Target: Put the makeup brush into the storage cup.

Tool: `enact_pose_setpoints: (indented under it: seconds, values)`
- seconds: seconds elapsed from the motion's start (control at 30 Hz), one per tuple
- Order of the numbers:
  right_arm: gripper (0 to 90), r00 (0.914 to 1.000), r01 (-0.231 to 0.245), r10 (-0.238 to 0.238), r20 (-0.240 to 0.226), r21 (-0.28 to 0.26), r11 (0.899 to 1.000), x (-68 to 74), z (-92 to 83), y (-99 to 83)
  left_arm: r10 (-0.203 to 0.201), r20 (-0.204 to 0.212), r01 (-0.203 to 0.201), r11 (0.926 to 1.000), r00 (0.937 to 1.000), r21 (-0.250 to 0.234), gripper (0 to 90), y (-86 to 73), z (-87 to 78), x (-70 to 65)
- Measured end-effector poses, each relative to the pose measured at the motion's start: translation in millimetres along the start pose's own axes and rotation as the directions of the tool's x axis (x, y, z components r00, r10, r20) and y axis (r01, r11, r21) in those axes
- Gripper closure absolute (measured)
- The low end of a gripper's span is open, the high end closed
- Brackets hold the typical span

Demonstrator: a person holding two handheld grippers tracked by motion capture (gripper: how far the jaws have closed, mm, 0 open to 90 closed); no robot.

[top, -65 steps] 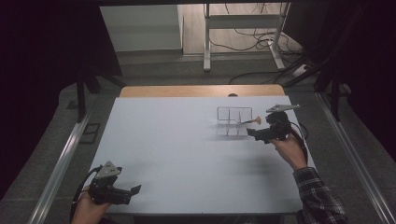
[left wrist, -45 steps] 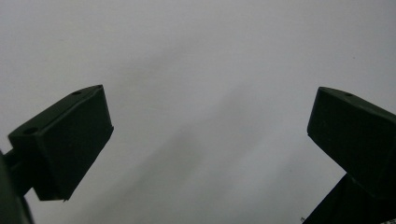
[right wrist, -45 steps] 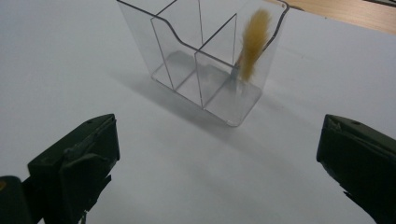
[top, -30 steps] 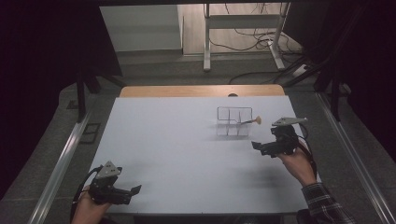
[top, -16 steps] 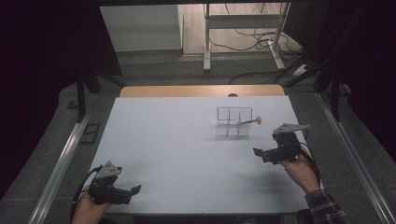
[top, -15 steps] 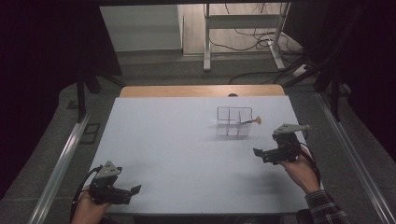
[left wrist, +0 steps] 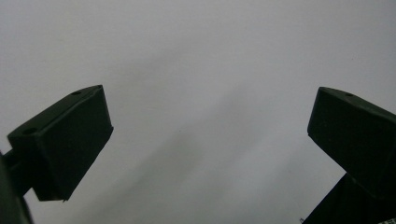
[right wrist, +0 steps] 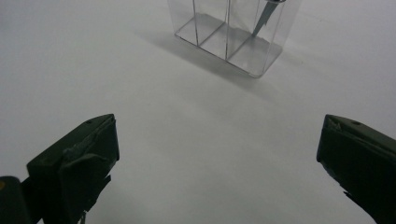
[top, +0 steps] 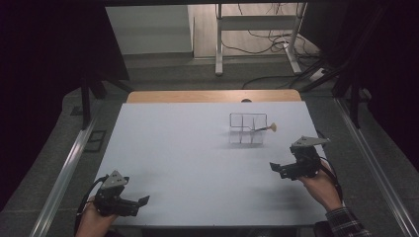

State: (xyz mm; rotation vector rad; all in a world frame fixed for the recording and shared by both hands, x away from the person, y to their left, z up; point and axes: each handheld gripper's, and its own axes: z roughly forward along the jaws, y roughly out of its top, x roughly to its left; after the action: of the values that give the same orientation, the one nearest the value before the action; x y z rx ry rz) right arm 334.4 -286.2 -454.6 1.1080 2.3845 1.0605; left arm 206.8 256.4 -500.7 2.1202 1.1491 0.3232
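Now, right tongs (top: 280,169): I hold them low over the table's right side, jaws spread wide with nothing between them; in the right gripper view bare white surface lies between the two black jaws.
Right tongs, aim: they point toward the clear organizer, which sits near but apart, so I judge them parked just back from it and not reaching in.
Left tongs (top: 140,202): also wide open and empty, resting at the near left corner, well apart from the work; I take it they are idle because nothing on that side needs holding.
Clear organizer (top: 248,129): a small see-through box with upright dividers making several narrow compartments, standing upright on the right half of the table; in the right gripper view (right wrist: 232,35) its thin walls throw a soft shadow toward me.
Brush (top: 263,129): a slim tool with a dark handle and a pale tan tip, standing slanted in a compartment at the organizer's right end, handle down inside, tip leaning out over the right wall. It leans because the compartment is wider than the handle. Which compartment exactly, I cannot tell.
Table (top: 188,158): plain white, nothing else on it that I can see; a wooden edge shows at its far end.
Progress, my judgement: brush is in, tongs free.
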Motion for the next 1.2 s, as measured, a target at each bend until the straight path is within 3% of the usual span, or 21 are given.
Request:
enact_pose_setpoints:
  seconds: [0.6,1.2]
  values:
    - [0.0,0.9998,0.018,-0.018,0.009,0.022,1.0,4.3,-11.8,-16.6,0.003,0.001,-0.003,1.0,1.0,0.004,0.5,0.0,0.3,-0.2]
    - [0.0,0.9994,-0.005,0.004,0.034,0.023,1.0,-0.1,-25.3,-34.7,0.003,0.001,-0.003,1.0,1.0,0.007,0.5,0.0,0.7,-0.5]
